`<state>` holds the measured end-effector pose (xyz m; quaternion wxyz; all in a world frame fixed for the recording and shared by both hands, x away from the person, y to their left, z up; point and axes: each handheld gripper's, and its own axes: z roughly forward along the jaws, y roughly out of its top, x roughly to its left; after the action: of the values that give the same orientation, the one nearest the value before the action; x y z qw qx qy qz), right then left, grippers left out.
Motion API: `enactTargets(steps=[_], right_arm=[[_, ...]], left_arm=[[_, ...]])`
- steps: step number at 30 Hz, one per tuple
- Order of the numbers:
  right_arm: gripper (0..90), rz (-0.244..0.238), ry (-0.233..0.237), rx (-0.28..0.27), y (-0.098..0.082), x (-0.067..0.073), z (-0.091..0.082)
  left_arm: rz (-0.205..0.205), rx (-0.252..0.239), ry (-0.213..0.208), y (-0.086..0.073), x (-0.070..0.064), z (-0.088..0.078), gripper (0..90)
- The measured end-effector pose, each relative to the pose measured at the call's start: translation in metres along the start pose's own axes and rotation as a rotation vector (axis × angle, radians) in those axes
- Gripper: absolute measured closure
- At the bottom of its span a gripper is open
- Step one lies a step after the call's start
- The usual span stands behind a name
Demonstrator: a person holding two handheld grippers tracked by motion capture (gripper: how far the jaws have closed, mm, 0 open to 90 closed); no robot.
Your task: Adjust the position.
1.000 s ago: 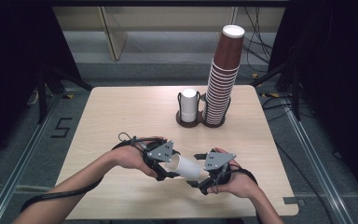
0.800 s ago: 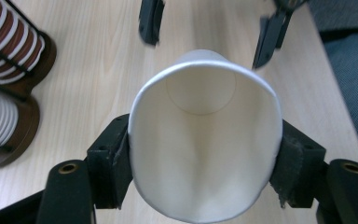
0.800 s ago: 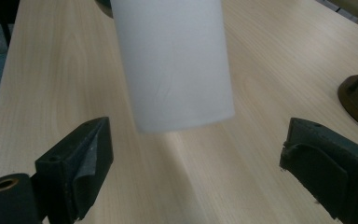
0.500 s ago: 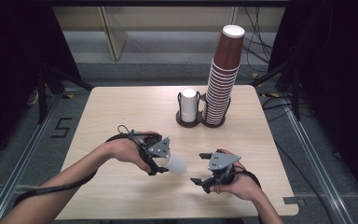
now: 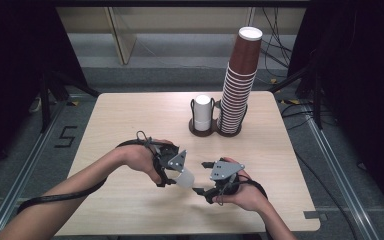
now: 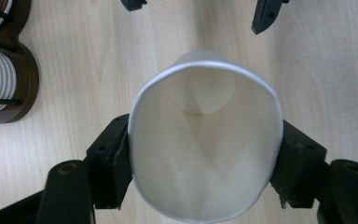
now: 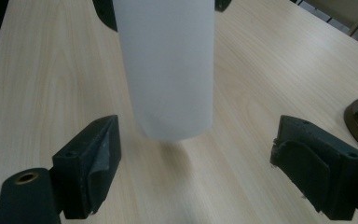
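A white paper cup (image 5: 186,179) lies level above the wooden table (image 5: 130,115), with my left gripper (image 5: 177,175) shut on it near its rim. In the left gripper view the cup's open mouth (image 6: 205,154) faces the camera, and both pads of the left gripper (image 6: 205,161) press its sides. My right gripper (image 5: 200,177) faces the cup from the right. Its jaws have just been closing, and they stand apart. In the right gripper view the cup's base end (image 7: 170,70) reaches down to the fingertips of the right gripper (image 7: 198,140) and neither pad touches it.
A dark two-slot holder (image 5: 215,131) stands at the table's back middle. It carries a short white cup stack (image 5: 202,112) and a tall brown cup stack (image 5: 240,80). The holder also appears at the left of the left gripper view (image 6: 21,98).
A second ago the right gripper was close up against the cup's base end. It drew off to the right, then came back a little towards the cup. The left hand has hardly moved.
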<state>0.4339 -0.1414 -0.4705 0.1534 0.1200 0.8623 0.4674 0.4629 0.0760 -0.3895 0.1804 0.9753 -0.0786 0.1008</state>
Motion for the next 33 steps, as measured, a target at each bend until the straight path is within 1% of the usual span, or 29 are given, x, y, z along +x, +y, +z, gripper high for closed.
enactTargets(steps=[1, 2, 3, 4, 5, 6, 7, 8, 9, 11, 12, 13, 14, 15, 16, 17, 18, 20, 21, 23, 24, 26, 27, 30, 31, 32, 33], right_arm=[[16.1, -0.003, -0.007, -0.005, 0.001, 0.0, 0.001], [16.5, 0.016, -0.003, -0.003, 0.002, 0.001, 0.002], [16.9, 0.005, 0.001, -0.015, 0.003, 0.0, 0.005], [17.5, 0.012, 0.001, -0.012, 0.004, 0.001, 0.006], [18.1, -0.009, 0.008, -0.018, 0.005, 0.0, 0.007], [18.7, -0.006, 0.006, -0.017, 0.006, 0.001, 0.008], [19.3, 0.001, 0.012, -0.02, 0.007, 0.002, 0.01], [20.1, -0.014, 0.024, -0.021, 0.008, 0.002, 0.012], [20.6, -0.006, 0.025, -0.02, 0.009, 0.003, 0.013], [21.5, -0.024, 0.037, -0.014, 0.01, 0.004, 0.016], [21.8, -0.019, 0.039, -0.01, 0.011, 0.004, 0.017], [22.1, -0.014, 0.039, -0.01, 0.011, 0.005, 0.018], [22.4, -0.024, 0.036, -0.009, 0.011, 0.005, 0.02], [22.6, -0.029, 0.04, -0.013, 0.012, 0.005, 0.021], [22.9, -0.032, 0.04, -0.011, 0.012, 0.005, 0.022], [23.2, -0.046, 0.034, -0.009, 0.012, 0.005, 0.023], [23.4, -0.029, 0.046, -0.007, 0.012, 0.006, 0.023], [23.8, -0.025, 0.044, -0.004, 0.013, 0.006, 0.024], [24.1, -0.011, 0.043, 0.009, 0.013, 0.008, 0.024], [24.8, -0.051, 0.049, -0.006, 0.014, 0.006, 0.026], [25.1, -0.027, 0.056, 0.008, 0.013, 0.008, 0.026], [25.6, -0.032, 0.052, 0.009, 0.014, 0.008, 0.027], [26.0, -0.046, 0.056, 0.012, 0.014, 0.008, 0.028], [27.8, -0.041, 0.057, 0.015, 0.014, 0.009, 0.029], [28.5, -0.053, 0.056, 0.009, 0.014, 0.009, 0.03], [29.5, -0.049, 0.058, 0.007, 0.014, 0.009, 0.03], [30.4, -0.06, 0.056, 0.002, 0.014, 0.009, 0.031]], left_arm=[[-0.009, -0.003, -0.003, 0.0, 0.0, 0.001, 31.5], [-0.007, 0.003, -0.007, 0.0, 0.0, 0.002, 31.5], [0.001, 0.012, -0.008, 0.001, 0.0, 0.002, 31.5], [0.003, 0.016, -0.007, 0.001, 0.0, 0.003, 31.5], [0.009, 0.019, -0.007, 0.002, 0.0, 0.003, 31.5], [0.035, 0.041, -0.007, 0.003, 0.002, 0.002, 31.6], [0.012, 0.019, -0.01, 0.004, 0.0, 0.003, 31.6], [0.014, 0.02, -0.01, 0.005, 0.0, 0.003, 31.7], [0.017, 0.019, -0.014, 0.006, -0.001, 0.003, 31.7], [0.035, 0.03, -0.013, 0.008, 0.0, 0.002, 31.7], [0.03, 0.023, -0.013, 0.009, -0.001, 0.002, 31.7], [0.034, 0.023, -0.015, 0.01, -0.001, 0.002, 31.7], [0.044, 0.031, -0.014, 0.011, 0.0, 0.002, 31.7], [0.04, 0.025, -0.014, 0.012, -0.001, 0.002, 31.7], [0.062, 0.041, -0.013, 0.013, 0.001, 0.002, 31.7], [0.042, 0.023, -0.018, 0.013, -0.001, 0.003, 31.7], [0.049, 0.024, -0.016, 0.014, -0.001, 0.003, 31.7], [0.06, 0.017, -0.012, 0.017, -0.001, 0.003, 31.7], [0.073, 0.011, -0.007, 0.018, -0.001, 0.002, 31.8], [0.065, 0.002, -0.016, 0.021, -0.002, 0.001, 31.8], [0.06, -0.001, -0.019, 0.022, -0.002, 0.001, 31.8], [0.068, 0.001, -0.017, 0.024, -0.003, 0.0, 31.8], [0.071, 0.001, -0.018, 0.026, -0.004, 0.0, 31.8], [0.083, -0.003, -0.018, 0.029, -0.004, 0.001, 31.9], [0.089, -0.005, -0.016, 0.03, -0.004, 0.001, 31.8], [0.088, -0.005, -0.019, 0.03, -0.005, 0.001, 31.8], [0.088, -0.003, -0.018, 0.031, -0.005, 0.002, 31.9]])
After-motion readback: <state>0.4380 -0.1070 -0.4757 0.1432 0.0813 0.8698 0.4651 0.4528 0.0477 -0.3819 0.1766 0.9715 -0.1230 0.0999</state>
